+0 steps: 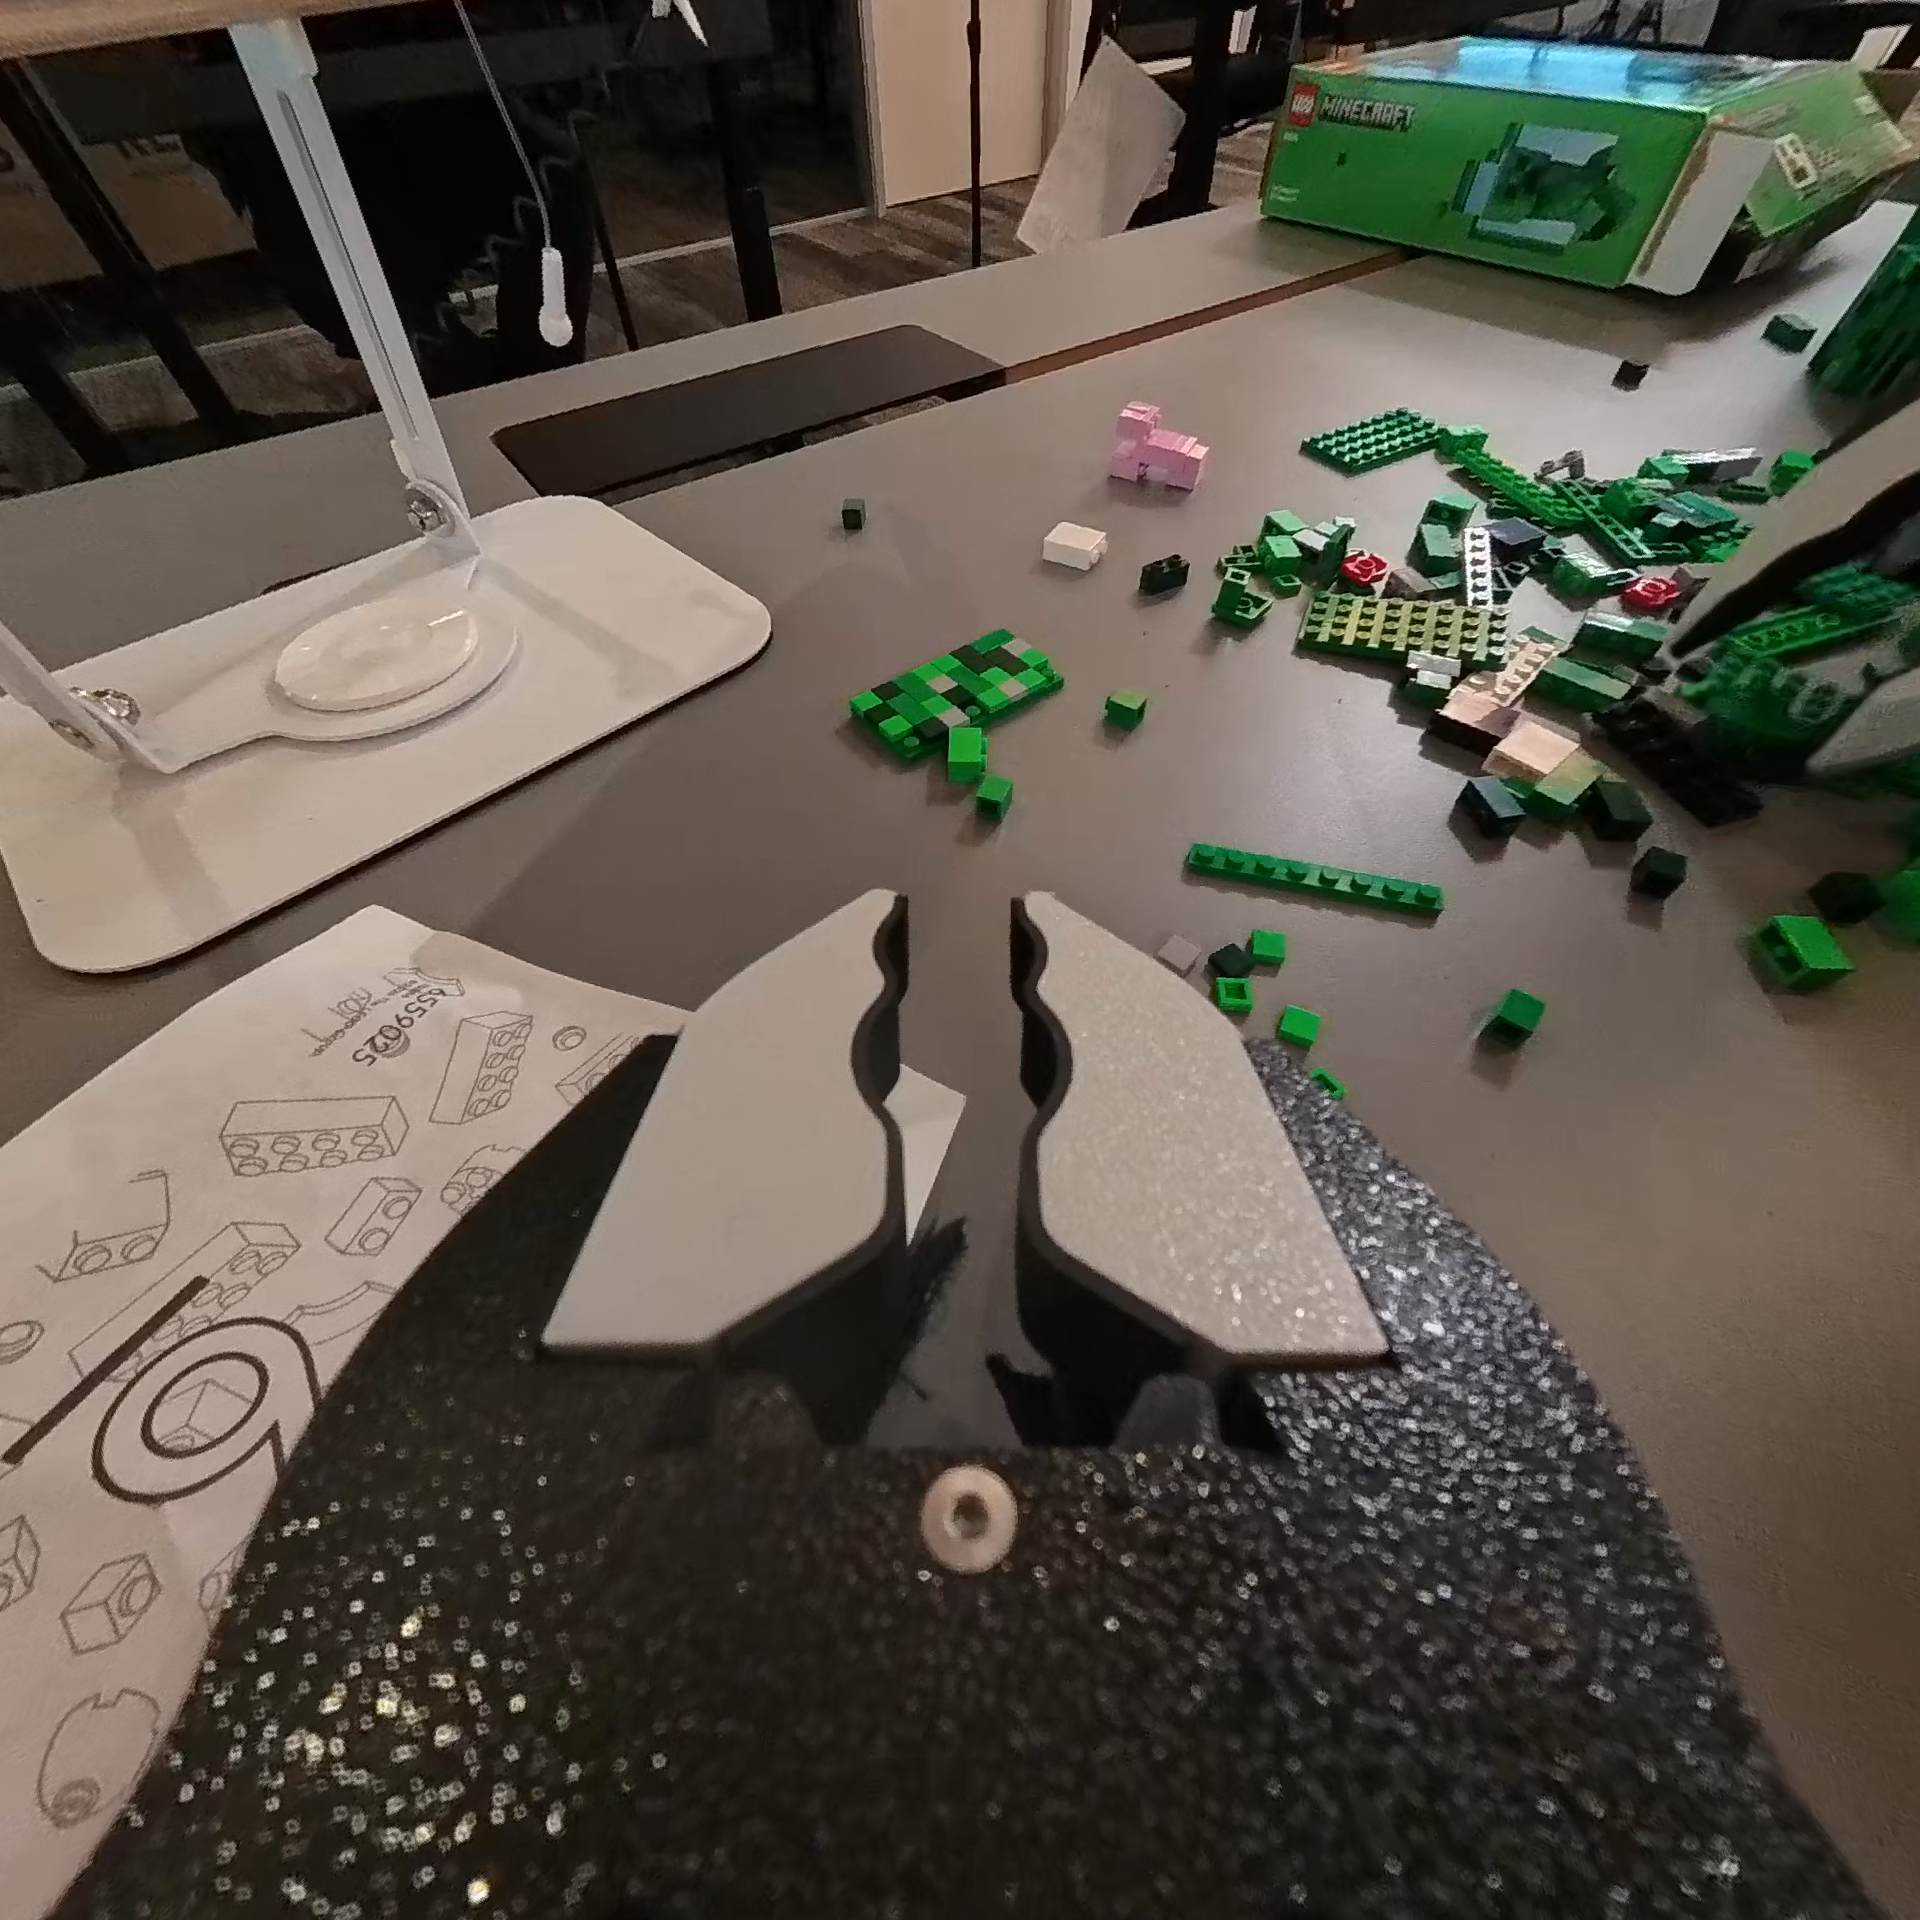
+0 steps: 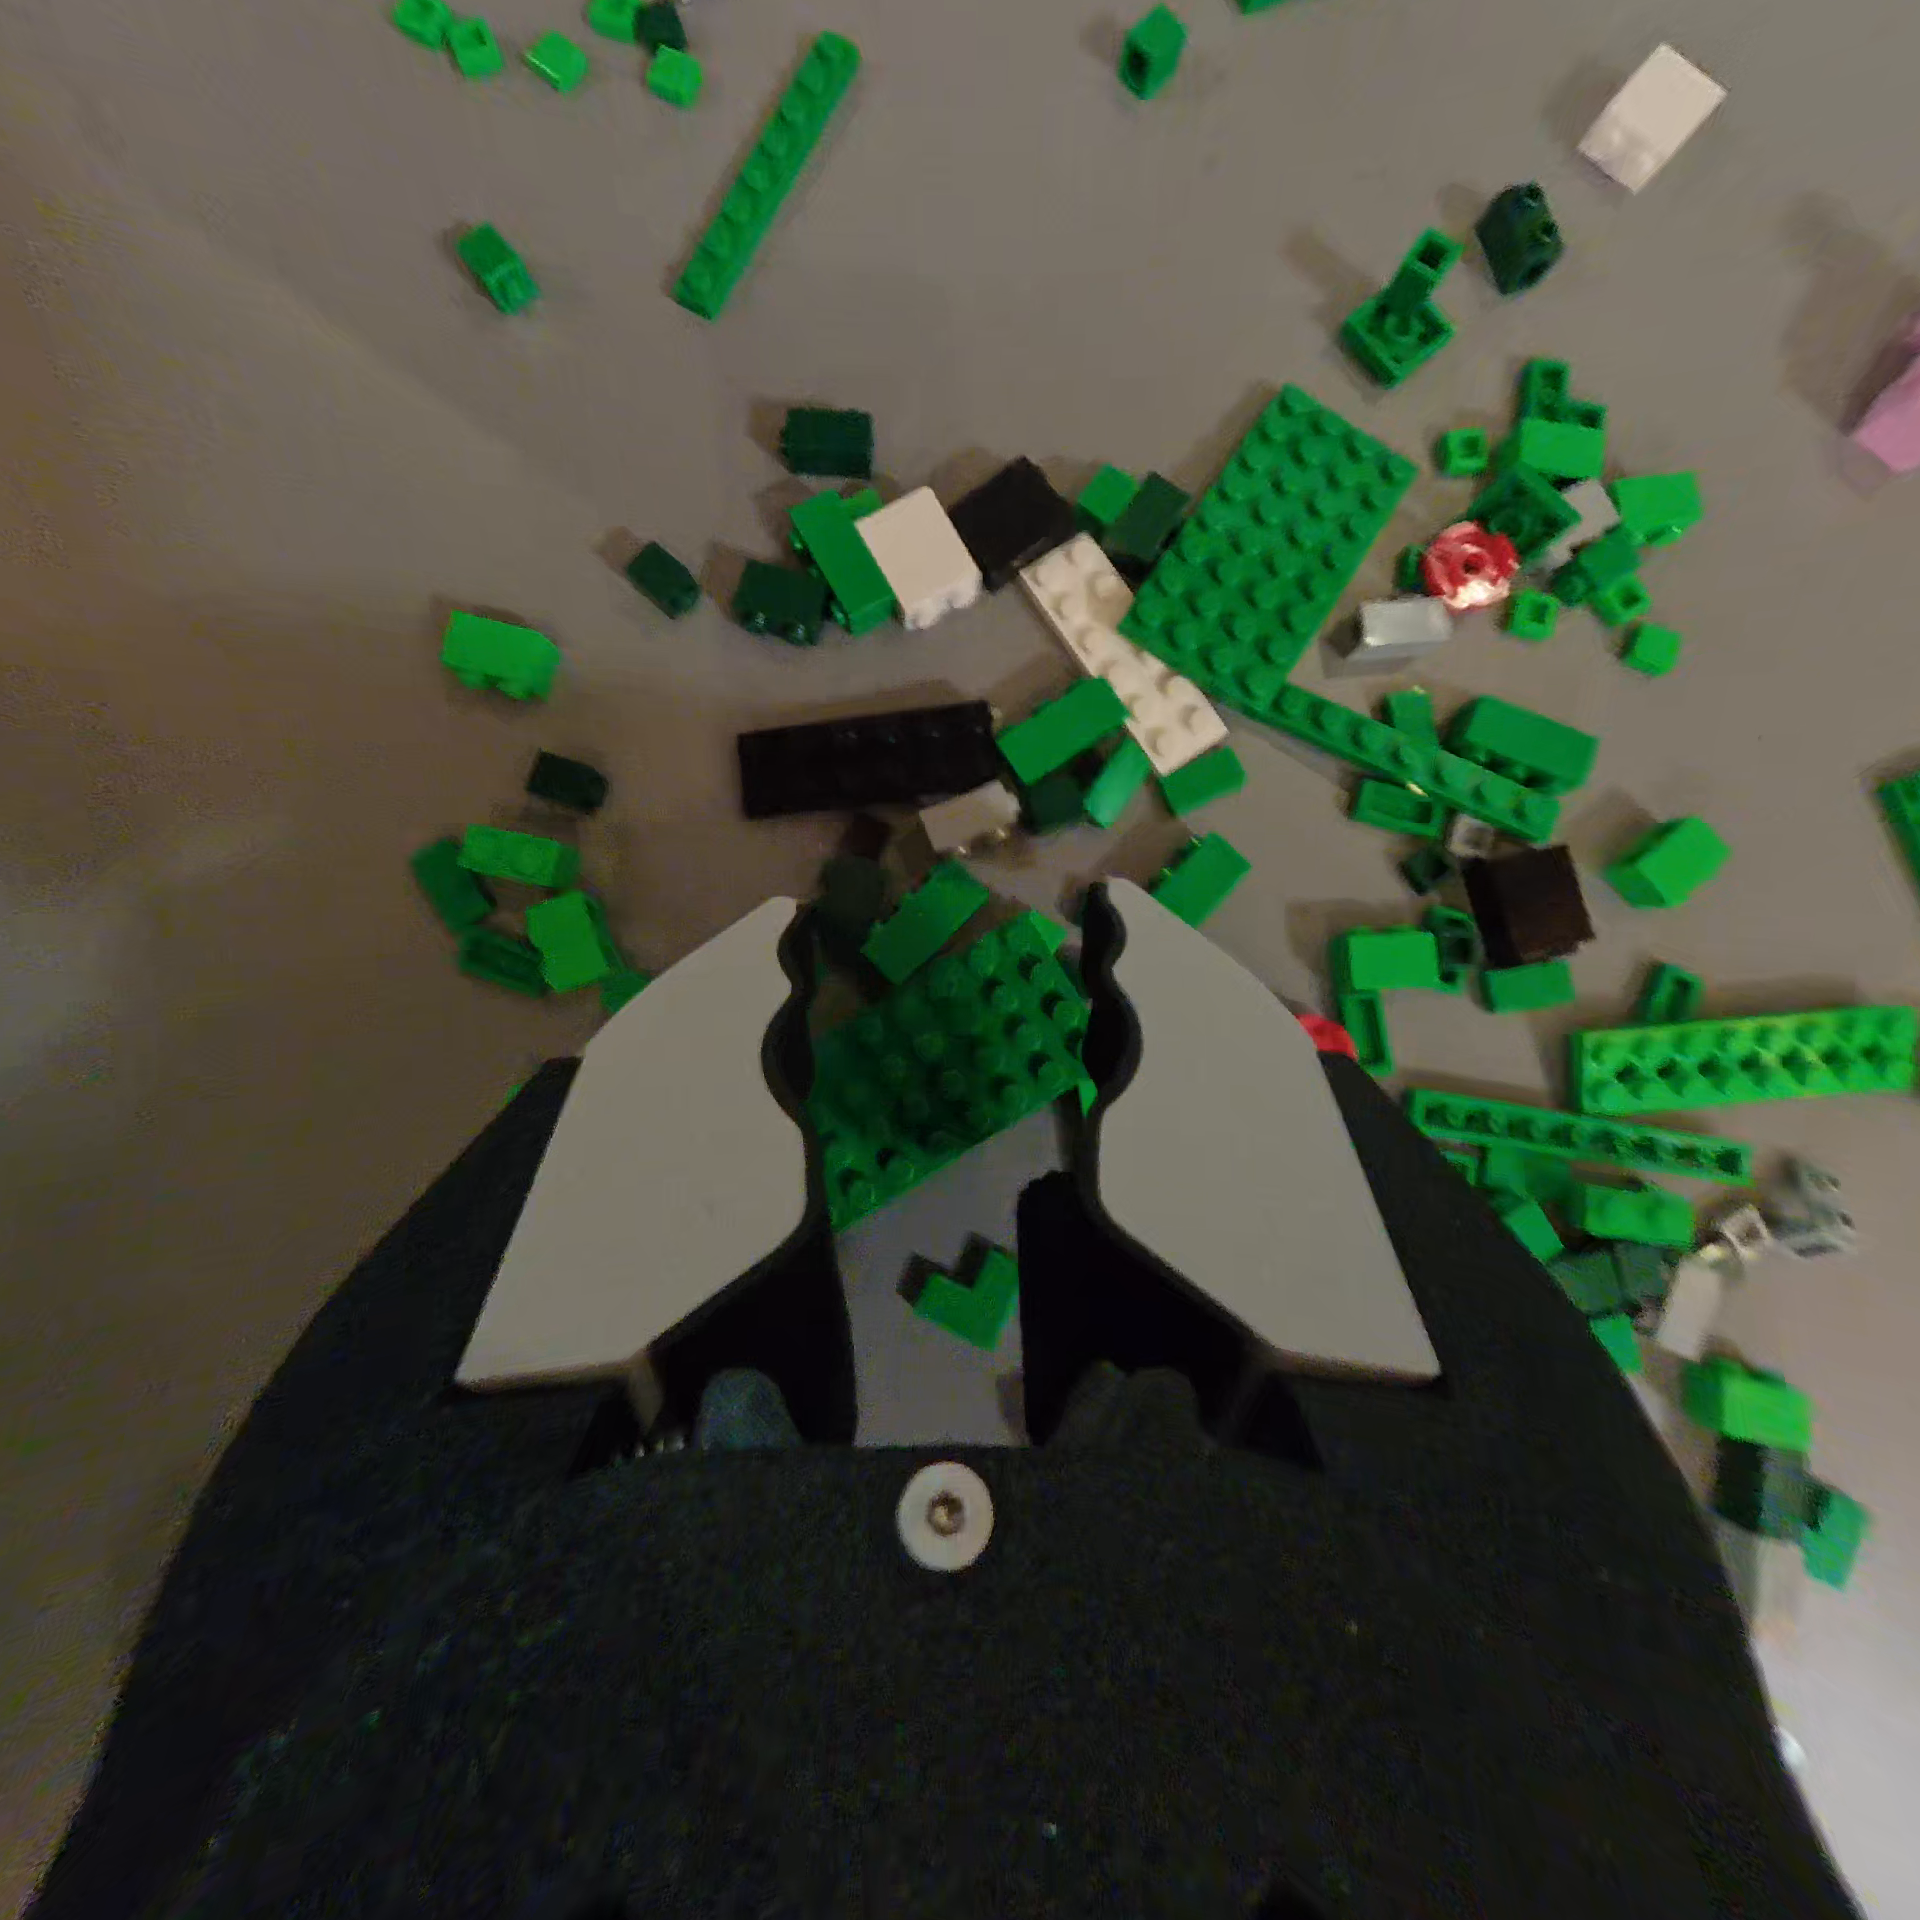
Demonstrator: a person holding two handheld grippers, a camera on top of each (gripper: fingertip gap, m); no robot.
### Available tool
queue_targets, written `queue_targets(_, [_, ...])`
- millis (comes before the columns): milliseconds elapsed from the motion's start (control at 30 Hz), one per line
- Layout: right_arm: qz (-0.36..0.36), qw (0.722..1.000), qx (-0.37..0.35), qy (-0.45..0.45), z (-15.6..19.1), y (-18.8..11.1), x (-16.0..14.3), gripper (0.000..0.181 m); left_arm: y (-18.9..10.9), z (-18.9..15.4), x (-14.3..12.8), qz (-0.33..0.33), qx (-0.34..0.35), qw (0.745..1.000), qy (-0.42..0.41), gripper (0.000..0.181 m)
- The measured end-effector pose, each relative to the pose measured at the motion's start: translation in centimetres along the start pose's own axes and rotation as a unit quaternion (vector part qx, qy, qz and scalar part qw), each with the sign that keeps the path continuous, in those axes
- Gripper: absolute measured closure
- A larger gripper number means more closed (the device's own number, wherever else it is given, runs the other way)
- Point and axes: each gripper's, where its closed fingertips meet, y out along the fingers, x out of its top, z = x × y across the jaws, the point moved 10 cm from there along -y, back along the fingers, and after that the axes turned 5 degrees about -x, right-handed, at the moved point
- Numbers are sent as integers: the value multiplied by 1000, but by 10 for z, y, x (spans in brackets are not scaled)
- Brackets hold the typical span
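Note:
My left gripper (image 1: 958,914) is open and empty, low over the grey table (image 1: 1039,810), next to a printed paper sheet (image 1: 260,1195). Nearest ahead of it are a few small green bricks (image 1: 994,795) and a flat green-and-black patchwork plate (image 1: 956,686). My right gripper (image 2: 948,899) looks down on a heap of loose green, black and white bricks. Its jaws are closed on the two sides of a square green studded plate (image 2: 945,1060). A small green brick (image 2: 925,935) lies at the plate's far edge. The right gripper also shows at the right edge of the left wrist view (image 1: 1797,571).
A white lamp base (image 1: 364,686) with its arm stands at the left. A green toy box (image 1: 1507,156) lies at the back right. A pink brick animal (image 1: 1155,447), a white brick (image 1: 1072,544) and a long green strip (image 1: 1314,879) lie among scattered bricks. A black inset panel (image 1: 748,405) lies behind. Some 25 centimetres of space lies between my two pairs of fingers.

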Motion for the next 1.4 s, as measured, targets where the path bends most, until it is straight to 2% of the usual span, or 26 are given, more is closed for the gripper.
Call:
queue_targets(200, [25,998,-54,12,-20,-15,-15,136,1,-1,0,5,0,1000,4,162])
queue_targets(300, [-20,1000,0,21,-17,-26,-13,136,1,-1,0,5,0,1000,4,162])
queue_targets(367, [-44,998,48,3,-8,-30,-10,135,1,0,0,5,0,1000,3,162])
queue_targets(433, [-60,996,63,-24,3,-30,-5,140,1,0,0,5,-1,1000,2,162])
queue_targets(567, [-68,994,37,-72,11,-18,11,149,1,0,0,5,0,1000,1,162])
queue_targets(633, [-71,993,49,-82,10,-8,24,150,1,0,0,5,0,1000,1,162])
queue_targets(667, [-71,992,64,-87,9,-1,30,149,1,0,0,4,0,1000,1,162])
queue_targets(733, [-48,986,135,-90,10,14,40,135,0,0,0,3,-2,1000,0,162])
queue_targets(800, [-34,981,169,-90,9,28,49,134,0,1,0,0,-6,1000,-6,161])
queue_targets(900, [-45,984,134,-106,0,38,57,136,-2,4,0,-10,-11,1000,-21,161])
queue_targets(1000, [-34,984,141,-103,-7,41,60,137,-3,6,0,-18,-15,999,-35,160])
queue_targets(1067, [-2,984,147,-101,-11,45,59,141,-4,7,0,-21,-19,999,-39,158])
queue_targets(1300, [22,984,112,-137,-12,39,56,180,-3,6,0,-18,-24,999,-39,157])
queue_targets(1400, [30,984,95,-146,-13,34,49,181,-3,6,0,-19,-24,999,-40,157])
